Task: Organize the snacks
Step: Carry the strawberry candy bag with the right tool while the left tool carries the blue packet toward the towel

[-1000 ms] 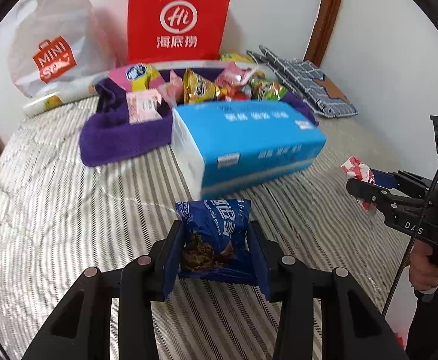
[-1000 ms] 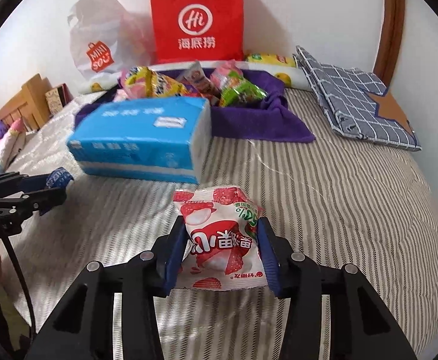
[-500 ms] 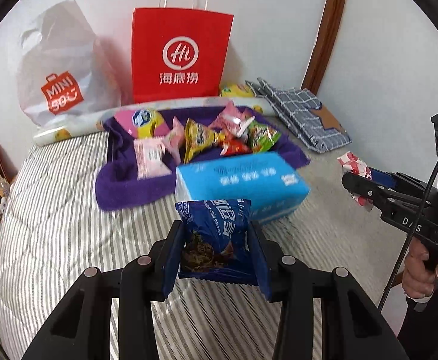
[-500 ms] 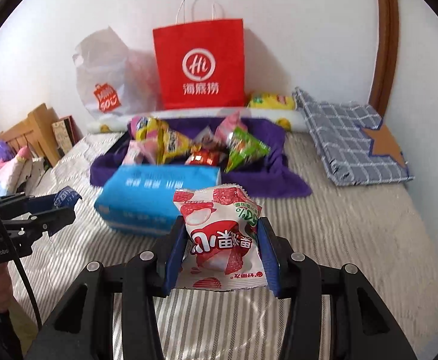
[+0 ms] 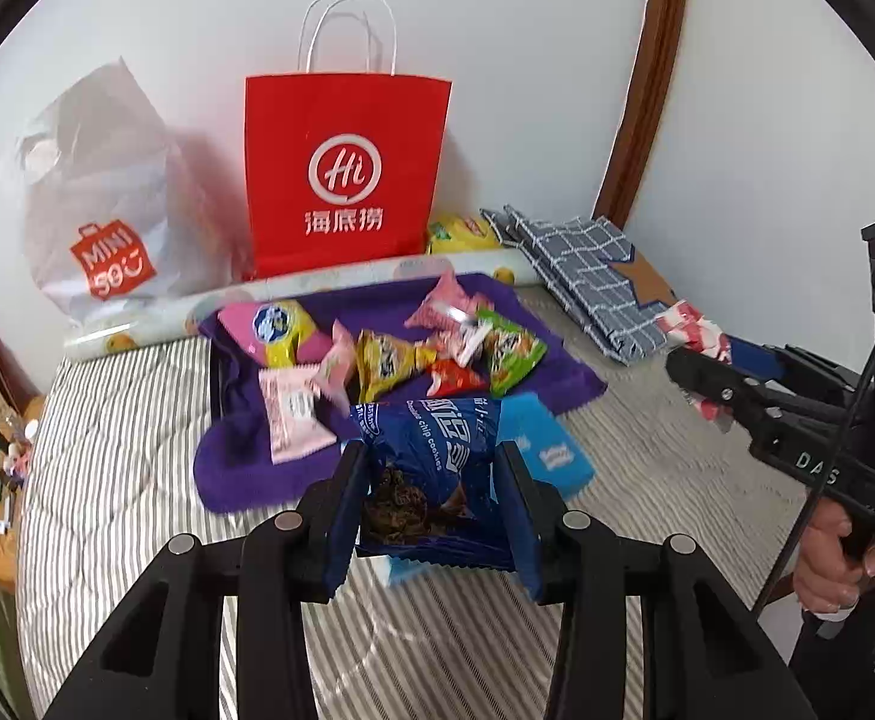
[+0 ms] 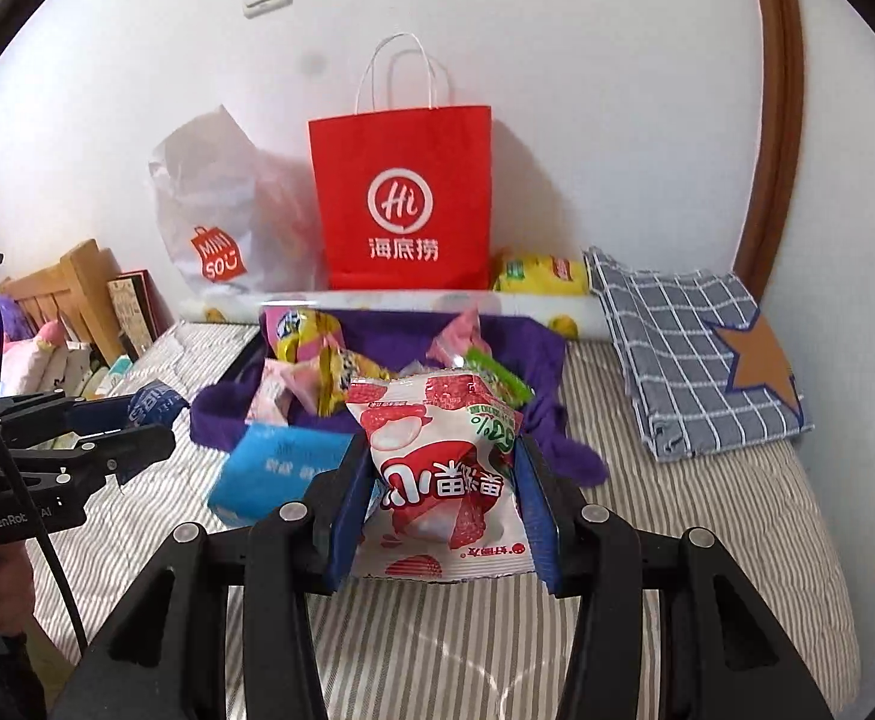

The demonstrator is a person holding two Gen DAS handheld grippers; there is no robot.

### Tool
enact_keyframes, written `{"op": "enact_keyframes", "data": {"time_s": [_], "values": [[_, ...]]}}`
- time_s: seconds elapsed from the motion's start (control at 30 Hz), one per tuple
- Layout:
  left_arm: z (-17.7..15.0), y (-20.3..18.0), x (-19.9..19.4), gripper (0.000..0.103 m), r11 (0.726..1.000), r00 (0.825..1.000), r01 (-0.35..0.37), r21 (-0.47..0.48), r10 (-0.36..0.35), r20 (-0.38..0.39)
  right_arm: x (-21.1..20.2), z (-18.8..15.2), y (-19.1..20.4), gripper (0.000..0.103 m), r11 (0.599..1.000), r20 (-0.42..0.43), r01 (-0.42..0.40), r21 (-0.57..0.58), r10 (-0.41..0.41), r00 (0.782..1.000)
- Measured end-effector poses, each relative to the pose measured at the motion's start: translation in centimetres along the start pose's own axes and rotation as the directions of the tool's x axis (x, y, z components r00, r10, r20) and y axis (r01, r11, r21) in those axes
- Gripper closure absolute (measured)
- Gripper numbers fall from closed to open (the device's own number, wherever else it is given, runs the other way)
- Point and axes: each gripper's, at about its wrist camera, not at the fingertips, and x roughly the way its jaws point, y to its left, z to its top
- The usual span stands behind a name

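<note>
My left gripper [image 5: 434, 504] is shut on a blue chocolate-chip cookie packet [image 5: 431, 468], held above the striped bed. My right gripper [image 6: 440, 498] is shut on a red-and-white strawberry snack packet [image 6: 437, 474]. Each gripper also shows in the other's view: the right gripper [image 5: 701, 378] with its red-and-white packet [image 5: 692, 330] at the right edge, the left gripper [image 6: 137, 426] at the left edge with its blue packet [image 6: 152, 402]. Several loose snack packets [image 5: 389, 354] lie on a purple cloth [image 5: 245, 468] farther back. A red paper bag [image 5: 344, 174] stands against the wall.
A blue tissue pack [image 6: 275, 471] lies in front of the purple cloth. A white plastic bag [image 5: 101, 210] leans left of the red bag. Folded checked fabric [image 6: 695, 354] lies at the back right. A wooden headboard and clutter [image 6: 77, 312] are at the left. A hand [image 5: 833, 564] grips the right tool.
Both grippers rose with their packets still clamped. The bed, tissue pack and snack pile dropped lower and look smaller; more of the wall and the bag handles show.
</note>
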Motion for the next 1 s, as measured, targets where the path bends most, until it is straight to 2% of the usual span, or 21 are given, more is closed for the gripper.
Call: {"op": "enact_keyframes", "data": {"time_s": [0.57,1.0], "values": [[5.8,2.1,0.3,0.062,0.999,0.998,-0.024,-0.04,0.026,0.057,2.3,6.6,-0.5,0.057,1.0,0.022,-0.012,0.005,0.012,1.0],[9.6,3.9,3.0,0.063,0.999,0.997,-0.032,-0.041,0.034,0.069,4.6,11.2,-1.1,0.057,1.0,0.048,-0.016,0.006,0.015,0.999]]}}
